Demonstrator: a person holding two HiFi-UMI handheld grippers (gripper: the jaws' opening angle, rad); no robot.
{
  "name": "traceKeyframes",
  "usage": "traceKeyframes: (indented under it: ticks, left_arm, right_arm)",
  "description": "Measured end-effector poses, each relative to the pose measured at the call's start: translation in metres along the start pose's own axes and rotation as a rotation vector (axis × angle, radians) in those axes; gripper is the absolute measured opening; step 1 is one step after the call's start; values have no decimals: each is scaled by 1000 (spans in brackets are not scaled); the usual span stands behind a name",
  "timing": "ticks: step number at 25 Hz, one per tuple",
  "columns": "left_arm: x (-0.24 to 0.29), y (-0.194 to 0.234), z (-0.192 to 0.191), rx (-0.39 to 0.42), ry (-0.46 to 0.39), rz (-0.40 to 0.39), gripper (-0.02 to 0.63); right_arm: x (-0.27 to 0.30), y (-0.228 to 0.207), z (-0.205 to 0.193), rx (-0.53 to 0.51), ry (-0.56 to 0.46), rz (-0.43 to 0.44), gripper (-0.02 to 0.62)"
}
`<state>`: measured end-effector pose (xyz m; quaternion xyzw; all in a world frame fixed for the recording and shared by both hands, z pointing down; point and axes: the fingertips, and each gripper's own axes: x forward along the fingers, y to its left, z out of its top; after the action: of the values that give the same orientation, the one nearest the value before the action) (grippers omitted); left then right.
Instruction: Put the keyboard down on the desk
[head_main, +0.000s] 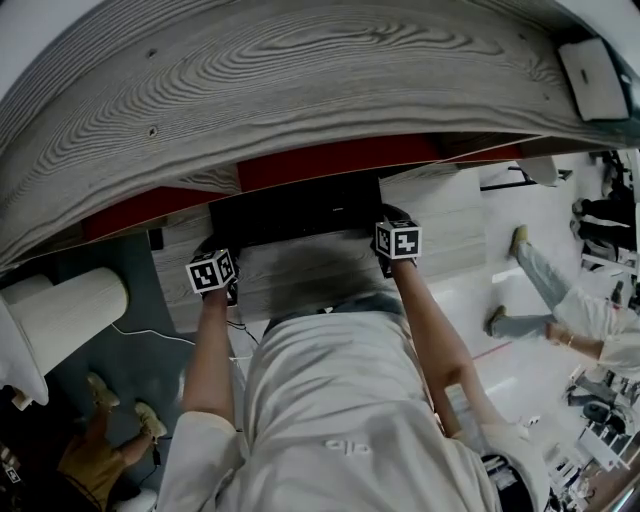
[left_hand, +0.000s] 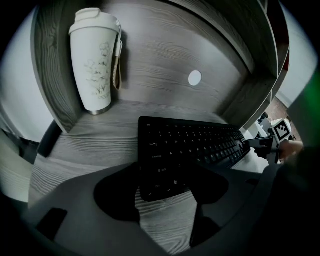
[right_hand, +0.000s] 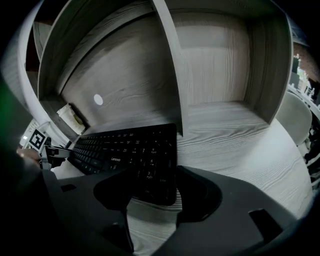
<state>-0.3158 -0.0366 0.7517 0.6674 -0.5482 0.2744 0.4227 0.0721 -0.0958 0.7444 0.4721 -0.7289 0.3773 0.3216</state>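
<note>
A black keyboard (left_hand: 195, 145) lies level at the desk surface (left_hand: 90, 145), just in front of the shelf unit; I cannot tell whether it touches the wood. Its left end sits between the jaws of my left gripper (left_hand: 162, 192), which are shut on it. The right end of the keyboard (right_hand: 135, 150) is held the same way by my right gripper (right_hand: 150, 195). From above, the keyboard (head_main: 295, 210) spans between the left gripper (head_main: 213, 273) and the right gripper (head_main: 397, 242), partly hidden under the shelf top.
A white tumbler (left_hand: 95, 60) stands in the left shelf bay behind the keyboard. An upright divider (right_hand: 170, 65) splits the shelf. A white box (head_main: 595, 78) lies on the shelf top. People's legs (head_main: 540, 280) and shoes (head_main: 110, 400) are on the floor nearby.
</note>
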Motion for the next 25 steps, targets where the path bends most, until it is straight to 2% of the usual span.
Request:
traceKeyframes:
  ticks: [13,20,25]
  left_arm:
    - [14,5,34,-9,5,27,299]
    - [14,5,40,5,11,47,301]
    - [-3,8,44,-51,-35,84,302]
  right_arm:
    - [20,-3,38,27,-9,-30,265]
    - [19,-6,42,33,-9,-48,282]
    - [6,-3,50,6,-55,-51,291]
